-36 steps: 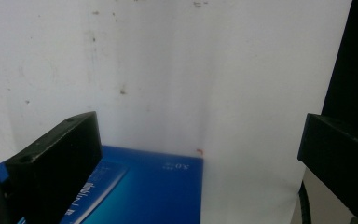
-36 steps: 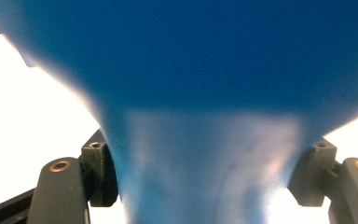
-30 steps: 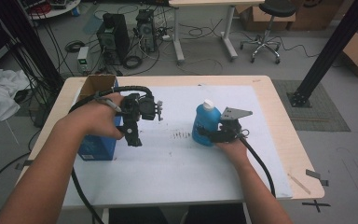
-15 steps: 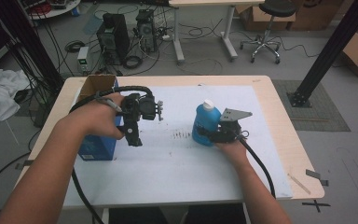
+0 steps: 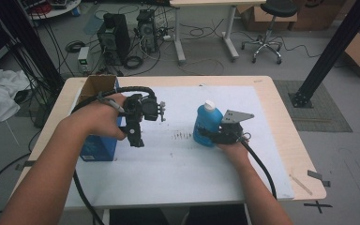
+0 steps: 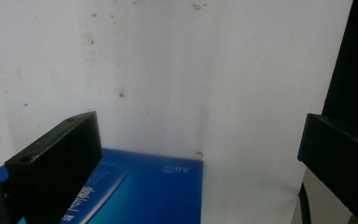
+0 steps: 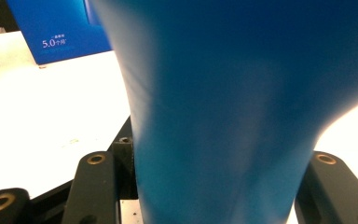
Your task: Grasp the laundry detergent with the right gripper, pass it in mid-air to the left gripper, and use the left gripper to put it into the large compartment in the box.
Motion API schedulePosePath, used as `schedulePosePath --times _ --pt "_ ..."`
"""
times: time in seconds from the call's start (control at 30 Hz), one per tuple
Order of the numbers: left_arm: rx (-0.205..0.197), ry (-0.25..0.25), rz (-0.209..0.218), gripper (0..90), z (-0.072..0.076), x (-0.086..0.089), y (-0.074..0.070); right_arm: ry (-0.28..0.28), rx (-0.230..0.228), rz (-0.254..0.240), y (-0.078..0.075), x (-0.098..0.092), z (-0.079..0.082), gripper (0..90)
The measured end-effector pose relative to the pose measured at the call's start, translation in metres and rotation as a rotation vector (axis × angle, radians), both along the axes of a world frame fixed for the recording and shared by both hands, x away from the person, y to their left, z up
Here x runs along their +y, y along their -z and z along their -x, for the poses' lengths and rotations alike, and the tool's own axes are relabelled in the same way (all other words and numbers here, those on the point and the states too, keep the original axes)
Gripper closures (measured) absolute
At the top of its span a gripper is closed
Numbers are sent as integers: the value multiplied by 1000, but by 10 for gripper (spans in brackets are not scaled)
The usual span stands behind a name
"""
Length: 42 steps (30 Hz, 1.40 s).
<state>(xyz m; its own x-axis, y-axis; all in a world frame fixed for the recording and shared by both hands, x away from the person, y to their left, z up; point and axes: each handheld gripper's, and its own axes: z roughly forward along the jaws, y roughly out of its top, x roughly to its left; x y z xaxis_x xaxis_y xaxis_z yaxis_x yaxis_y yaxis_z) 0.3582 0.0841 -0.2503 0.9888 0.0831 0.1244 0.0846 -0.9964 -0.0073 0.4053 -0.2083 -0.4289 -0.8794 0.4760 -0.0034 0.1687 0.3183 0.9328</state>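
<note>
A blue bottle (image 5: 206,123) with a white cap stands upright on the white mat (image 5: 178,164), right of centre. My right gripper (image 5: 205,137) comes in level from the right, and its jaws have just been closing on the bottle's lower body. In the right gripper view the blue bottle (image 7: 223,116) sits pinched between the two black jaws. My left gripper (image 5: 135,138) hangs open, pointing down, over the right edge of a blue box (image 5: 97,146). The left gripper (image 6: 196,154) has nothing between its jaws; the blue box (image 6: 154,191) lies below them.
The blue box has an open cardboard top (image 5: 96,86) at the table's left. The wooden table (image 5: 286,126) extends past the mat on the right. Cables trail from both grippers toward the near edge. The blue box (image 7: 60,32) stands beyond the bottle.
</note>
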Motion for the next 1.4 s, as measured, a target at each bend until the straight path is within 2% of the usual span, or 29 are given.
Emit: schedulePosePath --times 0.2,0.3,0.4,0.57,0.73,1.1,1.4 --pt "0 -2 -3 1 0 0 -1 -23 -6 28 -4 0 0 464" --pt "-3 4 -4 1 0 0 -2 -32 -10 40 -12 -3 1 468" --pt "-3 6 -4 1 0 -1 -4 -71 -10 52 -23 -5 2 469" --pt "-3 12 1 1 0 -3 -8 -172 -14 71 -41 -4 8 468" --pt "-1 18 1 1 1 -6 -11 -271 -17 85 -50 5 17 468" --pt "17 32 -3 1 6 -12 -4 -435 18 83 -43 32 36 467" --pt "36 36 -2 1 10 -14 5 -504 20 72 -33 60 49 467"
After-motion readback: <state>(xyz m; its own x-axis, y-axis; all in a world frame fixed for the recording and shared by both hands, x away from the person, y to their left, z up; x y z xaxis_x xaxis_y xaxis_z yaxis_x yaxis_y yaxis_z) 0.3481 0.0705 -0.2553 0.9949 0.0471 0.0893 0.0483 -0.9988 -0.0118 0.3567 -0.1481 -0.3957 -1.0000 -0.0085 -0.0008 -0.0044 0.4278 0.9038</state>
